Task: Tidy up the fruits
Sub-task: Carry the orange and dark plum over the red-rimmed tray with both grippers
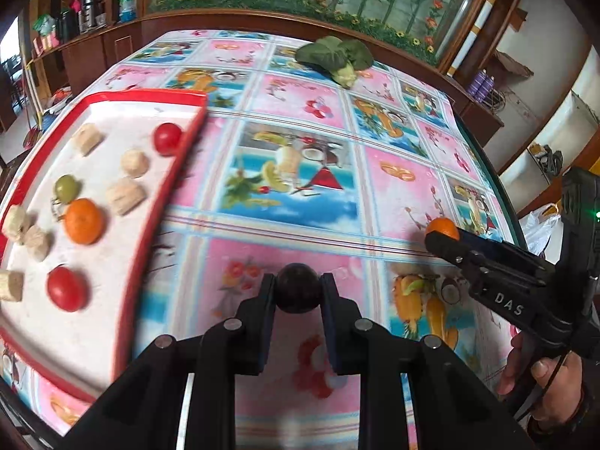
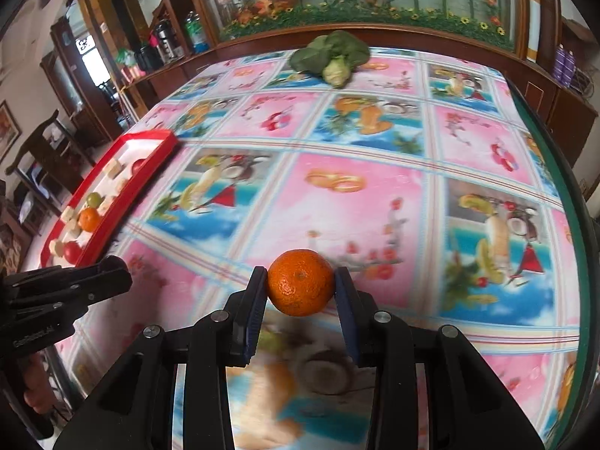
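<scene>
Left gripper (image 1: 298,292) is clamped on a dark plum (image 1: 299,288): round, smooth, near black, pinched between the two flat blue-edged pads, above the tablecloth (image 1: 300,187). Right gripper (image 2: 301,287) is clenched on a tangerine (image 2: 300,282): orange, pitted skin, stem dimple facing the camera, both pads touching its sides.

Tablecloth is glossy, printed in pink and blue squares with fruit pictures; the cloth looks blurred in both views.

Red-rimmed tray (image 1: 165,172) with a white floor sits at the left of the table. In it: two red tomatoes, far one (image 1: 167,138) by the rim and near one (image 1: 67,288); a second tangerine (image 1: 83,221); a green round fruit (image 1: 66,188) just beside it; several pale beige cut chunks (image 1: 125,195), roughly cylindrical, scattered among them.

A leafy green vegetable (image 1: 333,58) with a pale stalk lies at the far edge of the table, well apart from both grippers. Dark wooden cabinet (image 1: 262,22) with a painted glass panel behind.

Left view shows the tray contents from above, plus the right gripper side-on with the person's hand (image 1: 551,386) on its handle. Right view shows the tray (image 2: 123,191) only obliquely, its contents partly hidden by the rim; the plum cannot be made out there.
</scene>
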Demonstrator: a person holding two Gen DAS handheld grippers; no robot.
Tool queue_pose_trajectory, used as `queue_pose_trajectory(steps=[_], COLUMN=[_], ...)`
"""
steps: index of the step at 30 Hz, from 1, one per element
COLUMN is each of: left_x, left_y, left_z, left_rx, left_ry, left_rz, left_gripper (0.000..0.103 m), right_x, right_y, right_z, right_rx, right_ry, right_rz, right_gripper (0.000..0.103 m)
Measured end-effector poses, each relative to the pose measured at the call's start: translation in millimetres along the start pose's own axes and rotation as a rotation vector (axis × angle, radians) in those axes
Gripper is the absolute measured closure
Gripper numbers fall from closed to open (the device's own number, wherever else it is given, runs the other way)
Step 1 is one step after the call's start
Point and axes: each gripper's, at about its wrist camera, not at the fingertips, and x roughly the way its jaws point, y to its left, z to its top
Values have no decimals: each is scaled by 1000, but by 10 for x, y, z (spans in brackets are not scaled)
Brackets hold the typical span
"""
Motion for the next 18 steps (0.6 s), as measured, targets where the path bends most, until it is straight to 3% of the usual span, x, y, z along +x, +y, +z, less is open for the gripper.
queue_pose_trajectory(steps=[9, 18], left_x=[-244, -485], left_y=[470, 1208], left_z=[56, 54], left_rx=[-49, -129], left_ry=[-36, -59], left_rz=[22, 115], left_gripper=[77, 77], right_x=[90, 248], right_y=[635, 1396], right_z=[182, 467], right_rx=[-71, -167], right_ry=[0, -14], right_rz=[40, 126], right_gripper=[68, 68])
